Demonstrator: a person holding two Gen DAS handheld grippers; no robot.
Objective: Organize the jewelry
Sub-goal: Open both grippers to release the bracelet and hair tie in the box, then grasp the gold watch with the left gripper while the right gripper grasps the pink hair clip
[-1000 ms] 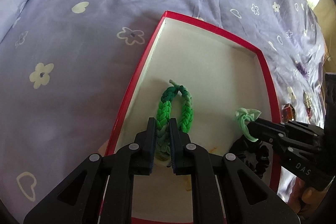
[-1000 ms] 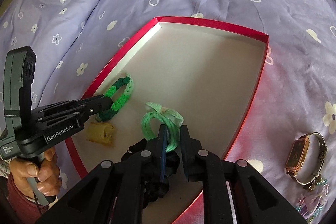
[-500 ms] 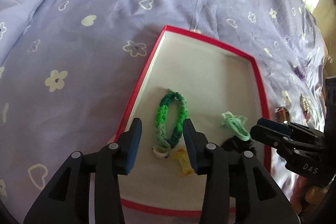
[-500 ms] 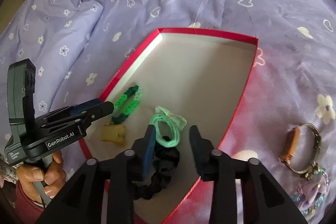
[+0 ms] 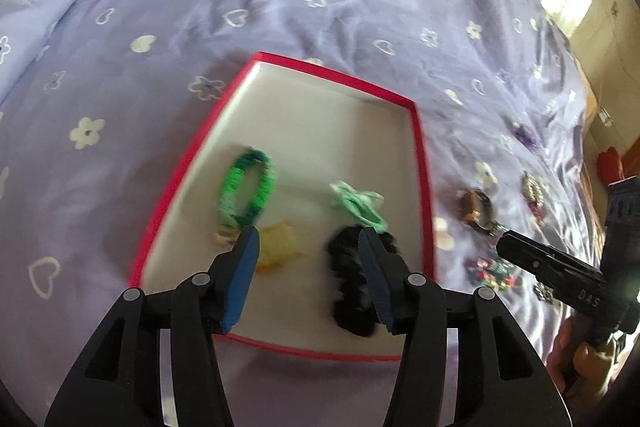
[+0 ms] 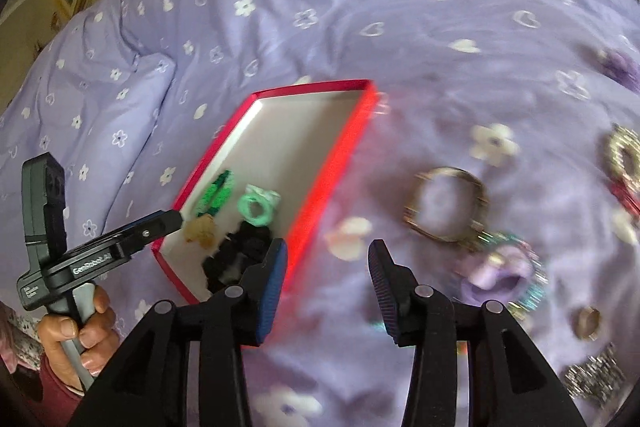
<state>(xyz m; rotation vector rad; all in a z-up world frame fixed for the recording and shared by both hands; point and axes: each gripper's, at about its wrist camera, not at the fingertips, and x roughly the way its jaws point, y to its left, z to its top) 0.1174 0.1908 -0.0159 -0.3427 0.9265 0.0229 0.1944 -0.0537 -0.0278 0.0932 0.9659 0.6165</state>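
The left gripper [image 5: 306,241] hangs over the lower edge of the red tray [image 5: 422,163], fingers [image 5: 244,267] spread wide and holding nothing. In the tray lie a green braided bracelet [image 5: 246,189], a mint hair tie [image 5: 358,205], a black scrunchie [image 5: 352,287] and a yellow piece [image 5: 278,247]. The right gripper [image 6: 326,255], fingers released, sits above the purple bedspread [image 6: 400,7] at frame centre, a watch [image 6: 446,205] to its right among blurred trinkets

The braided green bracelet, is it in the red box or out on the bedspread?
In. The braided green bracelet lies on the white floor of the red box, inside its rim, and neither open gripper holds it.
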